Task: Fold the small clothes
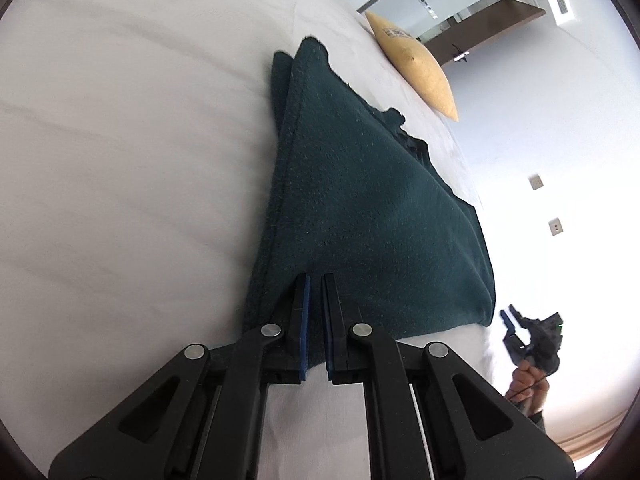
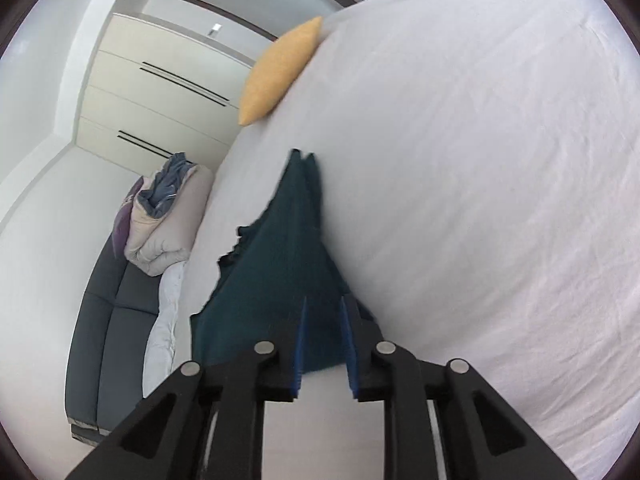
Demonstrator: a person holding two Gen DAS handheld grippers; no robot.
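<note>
A dark teal fleece garment (image 1: 360,200) lies partly folded on a white bed (image 1: 120,160). My left gripper (image 1: 317,276) is shut on its near edge and holds that edge lifted off the sheet. In the right wrist view the same garment (image 2: 280,272) stretches away from my right gripper (image 2: 325,300). The right jaws stand a little apart with the cloth's near edge between them. The right gripper also shows far off in the left wrist view (image 1: 516,328), held in a hand.
A yellow cushion (image 1: 416,64) lies at the far edge of the bed; it also shows in the right wrist view (image 2: 280,68). A dark sofa (image 2: 108,340) with bundled bedding (image 2: 164,220) stands beside the bed. White wardrobe doors (image 2: 160,92) stand behind.
</note>
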